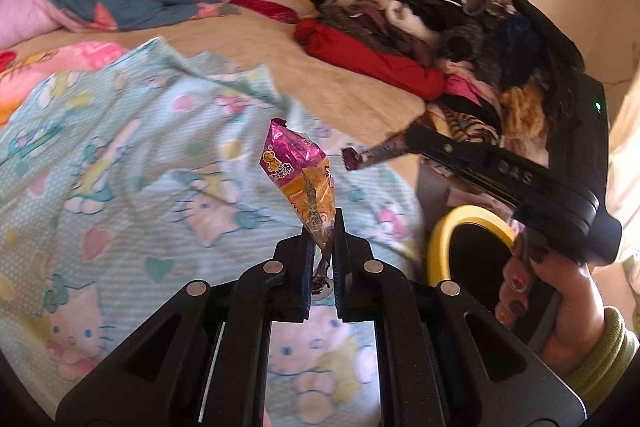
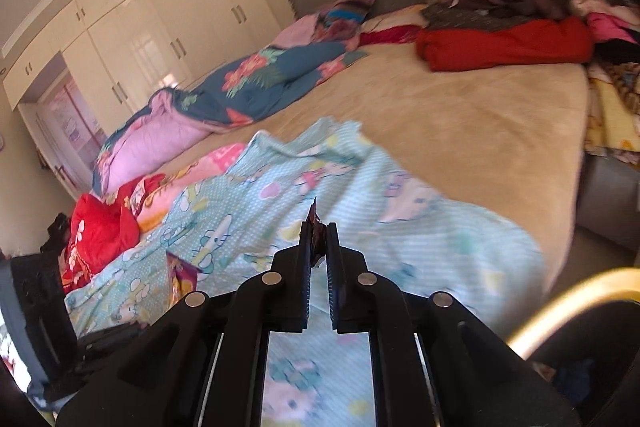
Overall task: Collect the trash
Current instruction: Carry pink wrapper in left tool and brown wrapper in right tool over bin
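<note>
I count two pieces of trash, one in each of my grippers. On the left, my left gripper (image 1: 325,227) is clamped on the tail of a crinkly snack bag (image 1: 298,179), magenta foil at the top, orange lower down, standing upright above the fingers and clear of the bedding. Just right of it, my right gripper (image 1: 412,143) is pinched tight on a slim dark-purple wrapper (image 1: 366,157) with a serrated end, which sticks out level toward the bag without touching it; in its own view only a thin sliver of that wrapper (image 2: 316,231) shows between the closed fingers. A hand (image 1: 556,291) with painted nails and a green ribbed cuff grips that tool.

Below both lies one pale-blue cartoon-print sheet (image 1: 120,155), soft and rumpled, over a plush tan bed (image 1: 352,83). Near right, beside the bed, is one round bin with a yellow rim (image 1: 440,239). Far right, one heap of mixed clothes (image 1: 440,27), fuzzy and dark, with a red garment at its front.
</note>
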`<state>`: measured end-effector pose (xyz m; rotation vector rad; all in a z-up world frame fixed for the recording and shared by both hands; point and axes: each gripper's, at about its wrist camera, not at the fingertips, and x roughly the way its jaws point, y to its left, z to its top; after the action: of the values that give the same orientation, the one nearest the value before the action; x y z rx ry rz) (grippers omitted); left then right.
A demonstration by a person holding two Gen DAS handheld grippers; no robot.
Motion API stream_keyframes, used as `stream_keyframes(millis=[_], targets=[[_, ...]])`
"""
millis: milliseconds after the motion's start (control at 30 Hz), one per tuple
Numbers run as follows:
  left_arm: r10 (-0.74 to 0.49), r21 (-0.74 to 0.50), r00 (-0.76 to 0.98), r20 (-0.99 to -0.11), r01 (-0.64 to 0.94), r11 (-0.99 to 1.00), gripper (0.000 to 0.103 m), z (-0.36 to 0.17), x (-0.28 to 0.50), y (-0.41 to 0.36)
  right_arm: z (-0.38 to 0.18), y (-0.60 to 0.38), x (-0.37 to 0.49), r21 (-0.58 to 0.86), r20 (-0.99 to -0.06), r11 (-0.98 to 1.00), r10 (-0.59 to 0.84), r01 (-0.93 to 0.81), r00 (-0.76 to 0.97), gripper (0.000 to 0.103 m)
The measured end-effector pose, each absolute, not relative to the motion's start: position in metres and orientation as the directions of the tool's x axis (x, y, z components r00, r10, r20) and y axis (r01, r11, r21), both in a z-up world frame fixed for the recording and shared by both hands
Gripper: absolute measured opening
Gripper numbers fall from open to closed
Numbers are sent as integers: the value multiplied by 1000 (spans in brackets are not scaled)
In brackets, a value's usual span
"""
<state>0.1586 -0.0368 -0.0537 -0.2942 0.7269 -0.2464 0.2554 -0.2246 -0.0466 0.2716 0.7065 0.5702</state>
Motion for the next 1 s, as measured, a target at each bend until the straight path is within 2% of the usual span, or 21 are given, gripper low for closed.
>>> stream_keyframes(millis=[567, 1000], targets=[[-430, -336, 667, -609, 275, 901, 4, -43, 150, -130, -57, -364, 174, 380, -579, 899, 416, -219, 701, 7], [-494, -319, 552, -672, 385, 866, 4, -65, 153, -206, -87, -420, 139, 349, -663, 931, 327, -109, 674, 10]])
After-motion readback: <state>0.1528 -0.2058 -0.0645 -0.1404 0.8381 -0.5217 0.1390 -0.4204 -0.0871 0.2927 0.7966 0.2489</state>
